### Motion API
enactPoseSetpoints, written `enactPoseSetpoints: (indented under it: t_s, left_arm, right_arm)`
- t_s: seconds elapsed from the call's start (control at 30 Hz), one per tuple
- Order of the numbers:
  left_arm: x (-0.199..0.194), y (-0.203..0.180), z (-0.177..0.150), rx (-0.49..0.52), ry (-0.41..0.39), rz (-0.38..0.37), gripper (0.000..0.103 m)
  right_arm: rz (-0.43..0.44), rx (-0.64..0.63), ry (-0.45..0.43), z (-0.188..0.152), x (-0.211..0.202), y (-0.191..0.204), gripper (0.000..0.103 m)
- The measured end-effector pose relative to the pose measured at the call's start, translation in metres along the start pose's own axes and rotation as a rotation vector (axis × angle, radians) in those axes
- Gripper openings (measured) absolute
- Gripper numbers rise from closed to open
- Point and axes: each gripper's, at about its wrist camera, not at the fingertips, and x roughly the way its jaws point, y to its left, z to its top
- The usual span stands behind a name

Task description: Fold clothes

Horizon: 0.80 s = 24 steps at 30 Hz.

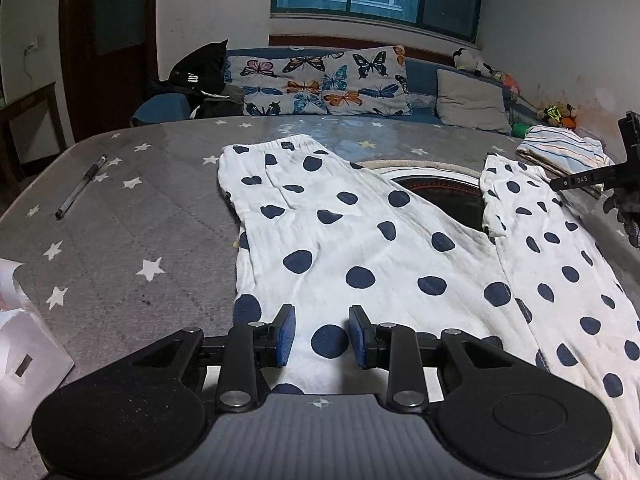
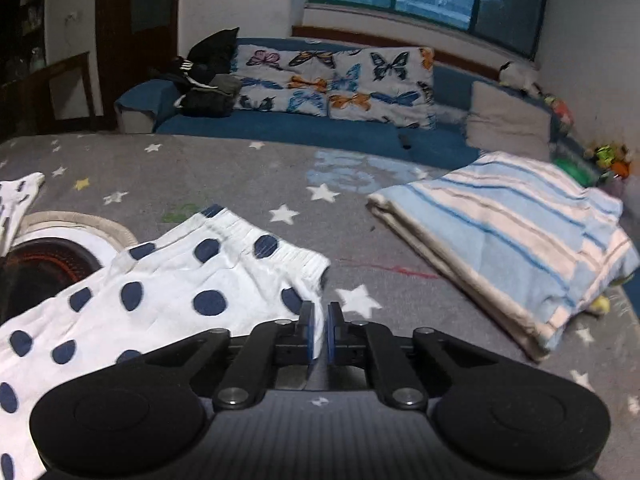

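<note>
Your right claw (image 2: 319,330) is clenched on the side edge of the polka-dot trousers (image 1: 360,248) near the waistband; your left claw (image 1: 322,336) hangs released over one leg. The trousers lie flat on the surface (image 1: 132,216), legs stretching away from you

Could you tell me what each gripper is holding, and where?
Right gripper: polka-dot pants, pinched at a leg edge. Left gripper: nothing; jaws open above them.
</note>
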Motion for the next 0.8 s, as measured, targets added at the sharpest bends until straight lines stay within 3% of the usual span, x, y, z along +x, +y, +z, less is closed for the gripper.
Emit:
enactPoseSetpoints:
  t_s: [0.1,0.2,0.27,0.4,0.57,0.8]
  left_arm:
    - [-0.001,0.002,0.001,-0.009,0.003,0.005,0.032]
    - [-0.004,0.007,0.002,-0.046,0.009,-0.001,0.032]
    - [-0.009,0.01,0.001,-0.069,0.012,-0.006,0.032]
    - [-0.024,0.012,-0.005,-0.11,0.002,-0.034,0.031]
    - [-0.05,0.008,-0.013,-0.142,-0.032,-0.052,0.031]
    - [-0.081,-0.007,-0.034,-0.148,-0.029,-0.085,0.034]
  right_arm:
    - [0.007,-0.007,-0.005,0.0,-0.009,0.0,0.013]
    - [0.076,-0.022,-0.001,-0.003,-0.029,0.005,0.019]
    - [0.123,-0.033,0.002,-0.006,-0.042,0.008,0.03]
    - [0.209,-0.109,0.023,-0.024,-0.07,0.032,0.035]
    - [0.317,-0.188,0.03,-0.05,-0.103,0.067,0.042]
    - [0.447,-0.293,0.031,-0.088,-0.147,0.115,0.043]
